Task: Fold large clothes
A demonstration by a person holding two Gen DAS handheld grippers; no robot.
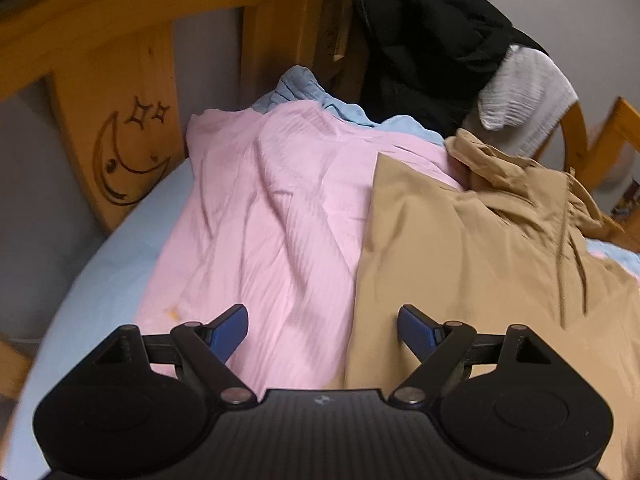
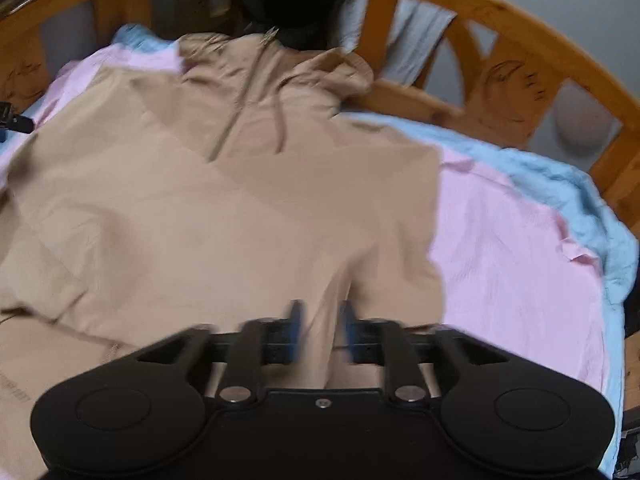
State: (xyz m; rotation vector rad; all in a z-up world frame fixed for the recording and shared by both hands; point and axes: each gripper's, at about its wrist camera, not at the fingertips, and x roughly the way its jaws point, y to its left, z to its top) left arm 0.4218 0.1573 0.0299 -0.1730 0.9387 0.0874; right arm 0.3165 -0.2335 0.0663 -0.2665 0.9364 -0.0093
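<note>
The tan hoodie (image 2: pixel 200 200) lay on the pink sheet (image 1: pixel 256 208). The right gripper (image 2: pixel 322 320) pinched a hoodie fold; the left gripper (image 1: pixel 322 328) gaped empty. Only its view showed the moon carving (image 1: pixel 128 156).

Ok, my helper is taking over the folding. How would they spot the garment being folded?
Look at the wooden-railed bed with its pink sheet. The tan hooded jacket is spread flat on that sheet, hood toward the headboard. It alone is tan, with a zipper and drawcords; the black coat hangs on the rail.
</note>
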